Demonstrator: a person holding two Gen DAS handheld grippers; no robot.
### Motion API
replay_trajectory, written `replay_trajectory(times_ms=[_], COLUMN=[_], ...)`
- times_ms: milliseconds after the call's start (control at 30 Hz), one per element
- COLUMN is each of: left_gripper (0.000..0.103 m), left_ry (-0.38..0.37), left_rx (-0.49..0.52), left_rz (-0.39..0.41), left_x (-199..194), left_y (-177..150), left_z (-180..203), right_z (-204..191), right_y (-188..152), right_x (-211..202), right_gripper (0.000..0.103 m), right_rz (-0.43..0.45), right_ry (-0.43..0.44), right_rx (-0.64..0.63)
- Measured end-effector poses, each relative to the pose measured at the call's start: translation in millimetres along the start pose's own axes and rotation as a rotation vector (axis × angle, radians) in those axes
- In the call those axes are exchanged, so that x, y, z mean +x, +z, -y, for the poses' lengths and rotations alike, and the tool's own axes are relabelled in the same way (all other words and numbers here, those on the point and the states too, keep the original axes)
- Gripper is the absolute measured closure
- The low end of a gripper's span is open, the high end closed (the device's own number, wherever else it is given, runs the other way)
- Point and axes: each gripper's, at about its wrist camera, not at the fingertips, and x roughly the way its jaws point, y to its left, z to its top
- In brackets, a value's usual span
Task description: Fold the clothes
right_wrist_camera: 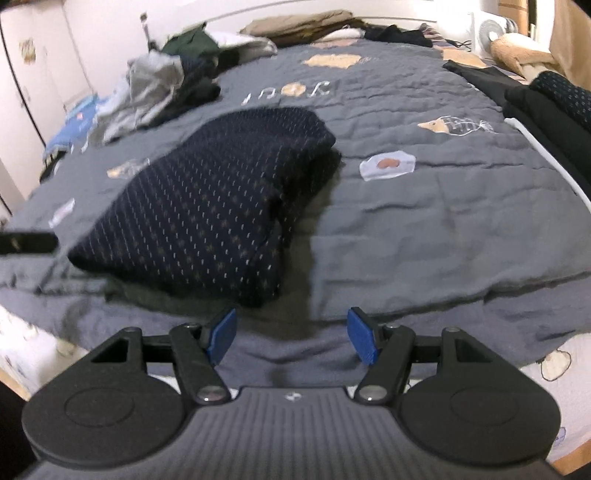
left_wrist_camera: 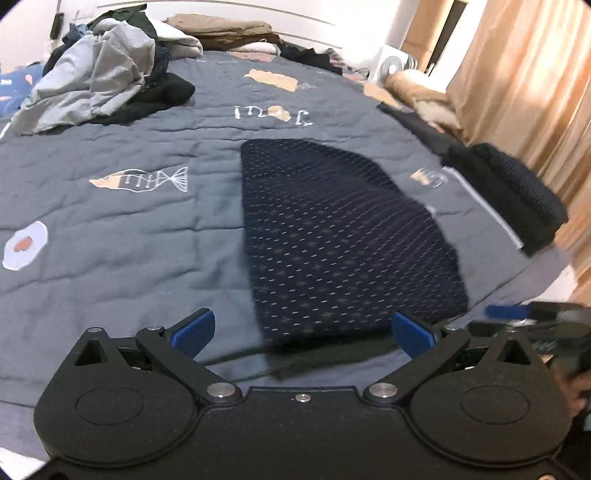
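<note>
Left gripper [left_wrist_camera: 302, 331] hovering with blue-padded fingers [left_wrist_camera: 194, 332] spread wide, nothing between them, tips just above the near edge of the folded navy garment with small white and tan dotted pattern [left_wrist_camera: 343, 236]. Right gripper [right_wrist_camera: 291, 338] likewise gaping, blue pads [right_wrist_camera: 221, 334] apart, pinching nothing, pointing down at bare quilt just off the garment's near corner. Garment lying flat on the grey quilted bedspread with fish and fried-egg appliqués [left_wrist_camera: 122, 229], near the front edge of the bed, folded into a thick rough rectangle, thicker fold facing right in the right wrist view. Not touching either gripper as far as visible. Right gripper showing blurred at the right edge of the left wrist view; left gripper poking in as a dark bar at the left edge of the right wrist view. Sitting further out: heap of unfolded grey, dark green and black clothes [left_wrist_camera: 99, 77] at the far left of the bed, well apart from the garment. Stack of folded dark knit items [left_wrist_camera: 517, 195] lying along the right edge of the bed. Tan and brown folded pieces [left_wrist_camera: 229, 31] resting by the headboard. White fan [left_wrist_camera: 391, 66] and peach curtains [left_wrist_camera: 535, 92] standing beyond the bed on the right.
</note>
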Motion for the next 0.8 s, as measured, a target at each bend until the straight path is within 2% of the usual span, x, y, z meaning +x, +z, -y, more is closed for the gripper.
replay_trajectory(times_ms=[167,367,500,567,600,633,667,733,800], left_gripper=[0.0,0.0,0.0,0.0,0.0,0.0,0.0,0.0,0.0], left_ry=[-0.014,-0.134,-0.12,-0.115,-0.113,-0.112,-0.11,-0.106,-0.102], left_rx=[0.045,0.12,0.115,0.099,0.094,0.09,0.087,0.085,0.083], left_rz=[-0.016,-0.042,-0.057,-0.058,-0.057,-0.055,-0.054,-0.054,-0.055], left_x=[5.2,2.0,6.6,6.4,6.1,6.2,6.2,6.0,5.8], left_y=[-2.4,-11.0,-12.9,-12.3,-11.8,-11.0,-10.1,-9.7,-9.7], left_z=[14.3,32.5,32.4,30.0,29.4,29.0,28.6,28.2,27.9], right_z=[-14.2,-23.4,-29.7,-31.5,-32.5,-33.5,-34.2,-34.1,-31.8], right_y=[-0.9,-1.5,-0.4,0.7,1.1,1.1,1.3,1.2,2.9], right_x=[15.5,28.1,28.1,33.1,37.2,41.9,46.3,50.7,47.7], right_gripper=[0.039,0.041,0.041,0.042,0.045,0.053,0.058,0.087,0.09], right_rz=[0.007,0.021,0.088,0.087,0.076,0.062,0.049,0.052,0.086], right_ry=[-0.012,-0.026,-0.01,0.004,0.004,-0.005,-0.012,-0.005,0.007], right_rx=[-0.089,-0.174,-0.248,-0.268,-0.277,-0.284,-0.286,-0.283,-0.265])
